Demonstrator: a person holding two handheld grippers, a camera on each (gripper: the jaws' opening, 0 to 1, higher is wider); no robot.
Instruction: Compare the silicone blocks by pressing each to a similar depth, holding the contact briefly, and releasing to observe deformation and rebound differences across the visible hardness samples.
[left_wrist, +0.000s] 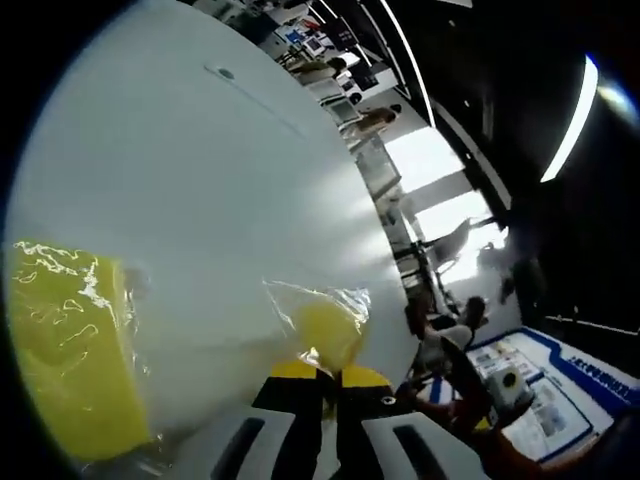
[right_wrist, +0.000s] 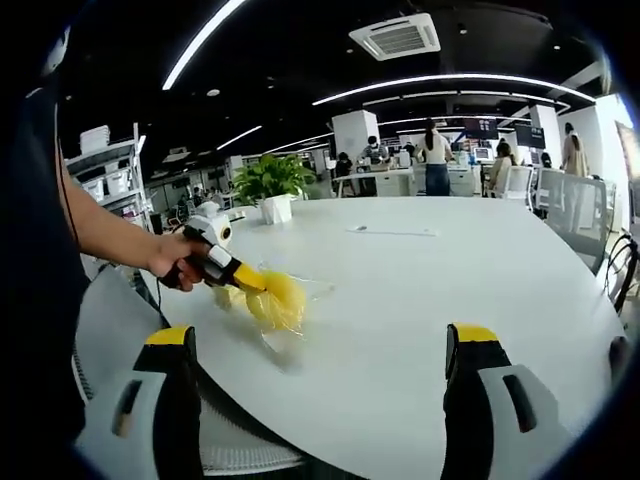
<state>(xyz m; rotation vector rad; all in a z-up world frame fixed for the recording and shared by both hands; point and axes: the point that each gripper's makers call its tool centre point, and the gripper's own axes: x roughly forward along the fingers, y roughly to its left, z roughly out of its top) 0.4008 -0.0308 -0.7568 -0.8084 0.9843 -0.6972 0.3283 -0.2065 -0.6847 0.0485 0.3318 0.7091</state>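
Near table (right_wrist: 480, 290) edge, bagged block (right_wrist: 275, 298).

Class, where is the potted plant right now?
In the right gripper view, the potted plant stands at the white table's far left edge, beyond the left claw.

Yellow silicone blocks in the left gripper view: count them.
2. One bagged yellow block lies at the left on the white table; the other is at the left gripper jaws. Others may be hidden.

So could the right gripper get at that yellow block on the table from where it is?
Probably yes. The right gripper is open, with bare white table between it and the yellow block. But the left gripper is already pinching that block and may crowd it.
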